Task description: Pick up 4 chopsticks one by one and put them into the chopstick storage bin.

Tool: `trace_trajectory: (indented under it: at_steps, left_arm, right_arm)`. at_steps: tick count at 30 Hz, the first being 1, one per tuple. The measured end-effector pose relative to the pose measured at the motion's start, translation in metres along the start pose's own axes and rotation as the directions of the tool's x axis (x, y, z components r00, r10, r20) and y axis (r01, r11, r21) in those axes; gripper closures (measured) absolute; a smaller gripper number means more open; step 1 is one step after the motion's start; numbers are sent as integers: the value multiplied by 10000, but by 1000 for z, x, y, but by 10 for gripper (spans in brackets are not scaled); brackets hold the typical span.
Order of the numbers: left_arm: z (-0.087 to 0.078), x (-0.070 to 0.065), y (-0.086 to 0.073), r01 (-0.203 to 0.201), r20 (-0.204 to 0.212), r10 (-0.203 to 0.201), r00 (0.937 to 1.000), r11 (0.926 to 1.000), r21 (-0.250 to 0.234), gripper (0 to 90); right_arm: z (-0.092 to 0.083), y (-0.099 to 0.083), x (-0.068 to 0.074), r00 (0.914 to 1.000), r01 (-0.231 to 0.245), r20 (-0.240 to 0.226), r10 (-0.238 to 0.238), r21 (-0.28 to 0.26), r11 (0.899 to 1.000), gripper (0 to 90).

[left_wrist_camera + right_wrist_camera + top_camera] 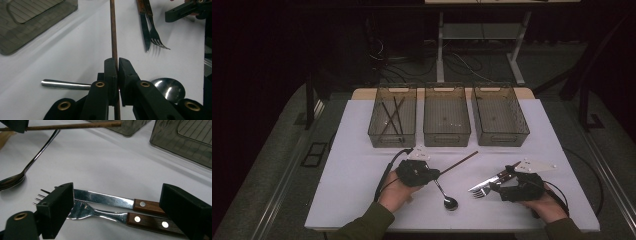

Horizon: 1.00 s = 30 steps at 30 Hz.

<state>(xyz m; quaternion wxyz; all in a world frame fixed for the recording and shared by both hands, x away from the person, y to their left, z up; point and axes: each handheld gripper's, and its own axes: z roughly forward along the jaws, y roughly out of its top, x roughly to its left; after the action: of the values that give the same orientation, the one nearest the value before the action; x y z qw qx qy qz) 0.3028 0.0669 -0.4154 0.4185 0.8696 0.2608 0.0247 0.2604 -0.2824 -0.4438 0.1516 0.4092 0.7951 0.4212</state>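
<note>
My left gripper [435,173] [117,62] is shut on a thin brown chopstick [460,162] [113,30], which runs on past its tips above the white table [362,170]. Under it lies a steel spoon [450,201] [168,88]. My right gripper [503,183] [117,195] stands open, its jaws on either side of a wooden-handled knife [493,179] [105,198] and fork [479,191] [100,213] lying side by side. The pads do not press on them. The right gripper view also shows the chopstick [72,126] and the spoon [15,178] at its upper left.
Three smoky plastic bins stand in a row at the back of the table: the left bin [392,139] holds a few chopsticks [391,117], then come the middle bin [446,139] and the right bin [501,140]. Table legs and cables lie beyond.
</note>
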Motion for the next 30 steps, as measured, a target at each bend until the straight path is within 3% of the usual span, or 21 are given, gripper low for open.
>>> trace_trajectory:
  at_steps: [20, 30]
  left_arm:
    - [-34, 22, -3, -37, -90, 34, 10000, 9994, -334, 854]
    - [-49, 34, -4, 243, -408, -270, 9988, 9975, -666, 854]
  right_arm:
    - [0, 0, 0, 10000, 7, -31, -7, 33, 10000, 123]
    - [0, 0, 0, 10000, 26, -36, -26, 35, 10000, 123]
